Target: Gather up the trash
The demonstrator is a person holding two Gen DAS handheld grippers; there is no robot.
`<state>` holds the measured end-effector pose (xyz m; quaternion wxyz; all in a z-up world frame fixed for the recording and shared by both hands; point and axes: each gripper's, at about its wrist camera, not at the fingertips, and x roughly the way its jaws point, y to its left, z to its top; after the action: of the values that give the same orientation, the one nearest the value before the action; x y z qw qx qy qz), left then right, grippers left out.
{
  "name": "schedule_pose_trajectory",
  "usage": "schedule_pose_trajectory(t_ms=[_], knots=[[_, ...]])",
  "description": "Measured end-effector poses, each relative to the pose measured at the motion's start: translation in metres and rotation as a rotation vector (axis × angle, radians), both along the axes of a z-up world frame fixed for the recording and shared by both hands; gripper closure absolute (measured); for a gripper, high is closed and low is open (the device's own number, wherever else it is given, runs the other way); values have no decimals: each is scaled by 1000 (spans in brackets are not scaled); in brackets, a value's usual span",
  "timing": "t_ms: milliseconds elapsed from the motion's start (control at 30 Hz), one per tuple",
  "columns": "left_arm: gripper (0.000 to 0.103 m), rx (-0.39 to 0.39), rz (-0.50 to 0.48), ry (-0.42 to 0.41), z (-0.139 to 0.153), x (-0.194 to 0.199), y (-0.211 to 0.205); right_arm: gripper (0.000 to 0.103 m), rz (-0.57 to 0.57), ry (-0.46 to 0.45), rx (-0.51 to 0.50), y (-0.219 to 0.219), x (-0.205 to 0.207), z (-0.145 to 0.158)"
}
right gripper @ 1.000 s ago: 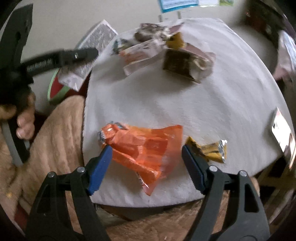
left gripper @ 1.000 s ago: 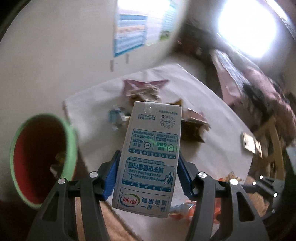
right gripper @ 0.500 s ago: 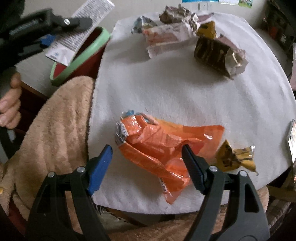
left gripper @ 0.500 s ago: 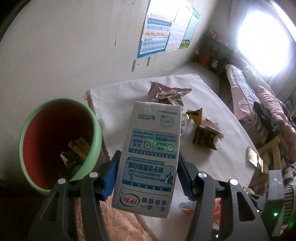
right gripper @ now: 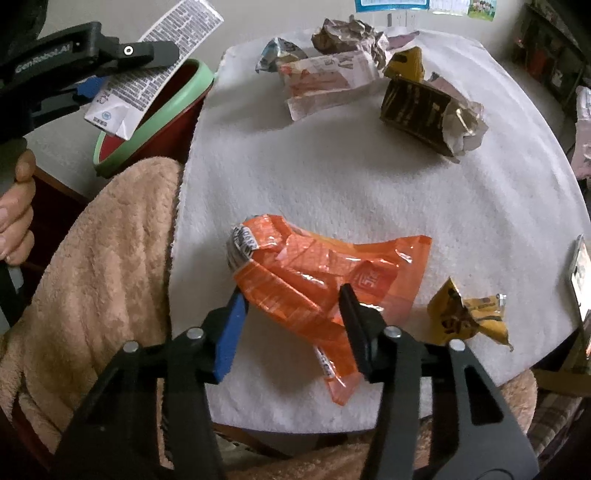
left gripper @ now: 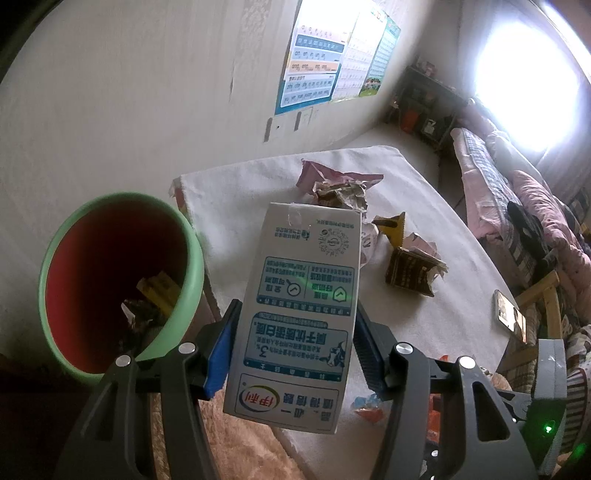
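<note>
My left gripper (left gripper: 295, 314) is shut on a white and teal milk carton (left gripper: 306, 258), held upright in the air just right of a green-rimmed red bin (left gripper: 184, 236). The bin holds some wrappers. In the right wrist view the same carton (right gripper: 162, 70) hangs over the bin's rim (right gripper: 166, 110). My right gripper (right gripper: 291, 295) points down at a crumpled orange wrapper (right gripper: 325, 266) on the white cloth (right gripper: 332, 177). Its jaws are closing with the wrapper between them; the blue pad (right gripper: 231, 332) is at the wrapper's left edge, and the wrapper does not look squeezed.
A yellow wrapper (right gripper: 469, 317) lies right of the orange one. At the far side are a dark brown pack (right gripper: 417, 110), a pale wrapper (right gripper: 325, 77) and crumpled paper (right gripper: 343, 33). A phone (right gripper: 581, 280) sits at the right edge. A beige fleece (right gripper: 99, 266) lies to the left.
The right gripper's jaws have narrowed around the orange wrapper, and it has come lower over it. In the left wrist view the bin has come further into view; the carton stays gripped.
</note>
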<state>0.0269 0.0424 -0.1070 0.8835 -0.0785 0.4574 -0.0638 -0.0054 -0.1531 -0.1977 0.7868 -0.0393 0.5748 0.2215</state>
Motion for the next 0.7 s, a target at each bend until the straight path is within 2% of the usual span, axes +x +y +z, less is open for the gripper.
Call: schedule_pose_trajectory(t_ms=[300,467,700], knots=[[48,4,4,-4,0,-2,3,57,-4,-4,10,-1,-2,4],[48,0,25,-9,-3,-4,12,51,-2,11,-4,8,2,-5],[48,3,56,-28,3,-11,21,57,-42,-66,36,2,0,11]])
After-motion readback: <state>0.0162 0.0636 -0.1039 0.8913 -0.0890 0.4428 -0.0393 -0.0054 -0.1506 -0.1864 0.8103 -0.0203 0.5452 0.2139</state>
